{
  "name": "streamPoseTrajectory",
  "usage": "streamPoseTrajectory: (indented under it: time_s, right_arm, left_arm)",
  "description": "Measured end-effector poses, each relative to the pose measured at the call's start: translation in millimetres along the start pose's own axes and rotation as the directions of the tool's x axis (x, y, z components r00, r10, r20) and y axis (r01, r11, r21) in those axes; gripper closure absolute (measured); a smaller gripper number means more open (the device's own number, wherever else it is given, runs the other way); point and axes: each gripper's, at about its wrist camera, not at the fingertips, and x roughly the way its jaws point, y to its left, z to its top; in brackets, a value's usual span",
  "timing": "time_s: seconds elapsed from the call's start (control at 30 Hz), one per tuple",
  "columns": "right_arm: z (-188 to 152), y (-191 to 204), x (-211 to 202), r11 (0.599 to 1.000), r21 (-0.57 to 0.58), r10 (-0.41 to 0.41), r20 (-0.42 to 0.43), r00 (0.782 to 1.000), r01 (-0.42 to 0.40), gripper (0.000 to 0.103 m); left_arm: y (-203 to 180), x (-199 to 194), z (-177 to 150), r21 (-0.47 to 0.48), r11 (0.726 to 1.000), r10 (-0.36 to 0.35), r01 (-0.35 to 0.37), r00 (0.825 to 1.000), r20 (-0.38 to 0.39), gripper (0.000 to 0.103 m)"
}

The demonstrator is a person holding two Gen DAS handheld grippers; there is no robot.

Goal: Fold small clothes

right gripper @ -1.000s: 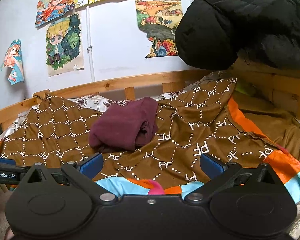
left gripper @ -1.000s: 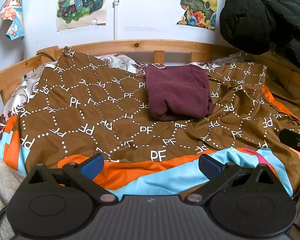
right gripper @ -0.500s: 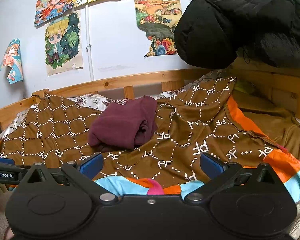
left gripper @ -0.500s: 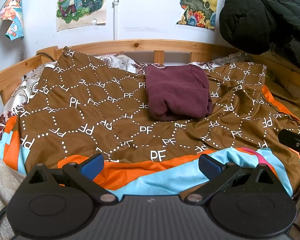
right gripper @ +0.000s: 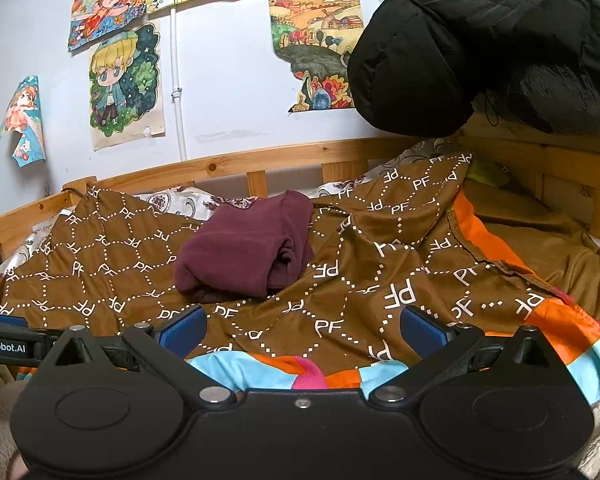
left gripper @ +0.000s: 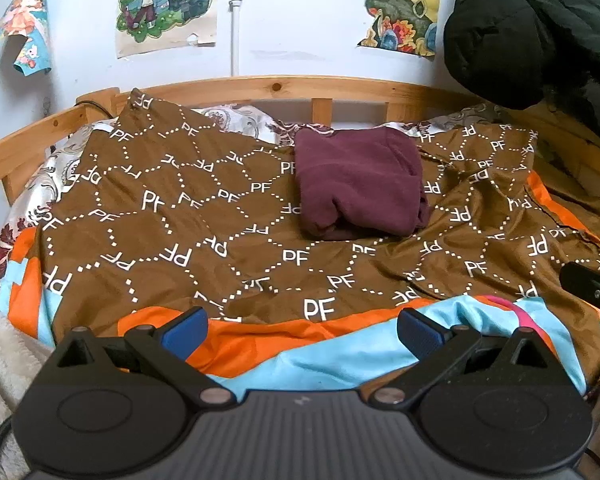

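One maroon garment point(left gripper: 360, 184), folded into a thick bundle, lies on the brown "PF" bedspread point(left gripper: 172, 216) toward the far side of the bed, close to the wooden rail point(left gripper: 260, 86). Both grippers sit at the near edge, well apart from it.

Left gripper point(left gripper: 302, 326): blue-padded fingers point(left gripper: 184, 330) spread wide, nothing between them, over the orange and light-blue border of the spread. Garment ahead, slightly right of centre.

Right gripper point(right gripper: 302, 326): fingers point(right gripper: 422, 330) likewise wide apart, holding nothing. Garment ahead, left of centre point(right gripper: 244, 258).

Count: one garment, two grippers, one black padded jacket point(right gripper: 480, 48) hanging at the right, several drawings point(right gripper: 126, 84) on the wall.

Bedspread is rumpled to the right of the garment, flatter to its left. Broad stretch of spread lies between fingers and bundle.
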Motion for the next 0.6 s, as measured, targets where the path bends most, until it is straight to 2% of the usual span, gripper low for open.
streamPoseTrajectory:
  time_s: [0.6]
  right_arm:
    - [-1.1, -1.0, 1.6, 1.000, -0.007, -0.003, -0.005, 1.000, 0.003, 0.001]
  left_arm:
    - [0.1, 0.3, -0.4, 0.004, 1.000, 0.019, -0.019, 1.000, -0.004, 0.001]
